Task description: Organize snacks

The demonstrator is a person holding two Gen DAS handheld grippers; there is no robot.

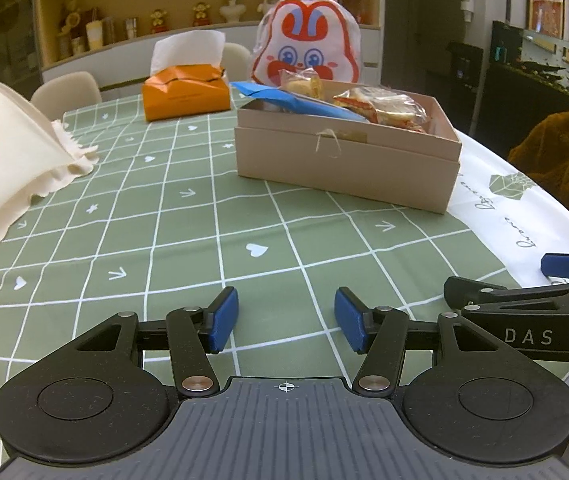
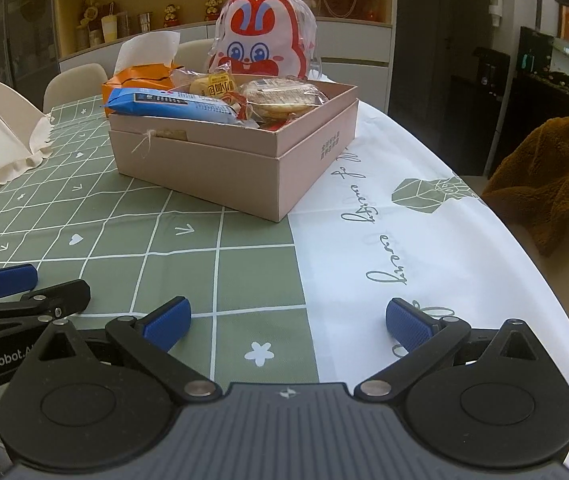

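A pale cardboard box [image 1: 344, 160] [image 2: 204, 164] stands on the checked green tablecloth, some way ahead of both grippers. Inside lie a long blue packet [image 1: 300, 102] [image 2: 172, 106], a yellow-labelled bun [image 2: 214, 84] and clear-wrapped cakes [image 1: 388, 110] [image 2: 280, 98]. My left gripper [image 1: 286, 322] hovers low over the cloth, open, nothing between its blue pads. My right gripper [image 2: 286, 322] is beside it, open wide and empty. Each gripper shows at the edge of the other's view: the right one [image 1: 556, 280], the left one [image 2: 4, 280].
A red-and-white rabbit-face bag [image 1: 310, 46] [image 2: 264, 36] stands behind the box. An orange tissue box [image 1: 186, 92] [image 2: 140, 76] is at the back. A cream cloth bag [image 1: 8, 160] lies left. The rounded table edge [image 2: 524, 264] and a brown fleece-draped chair [image 2: 544, 176] are right.
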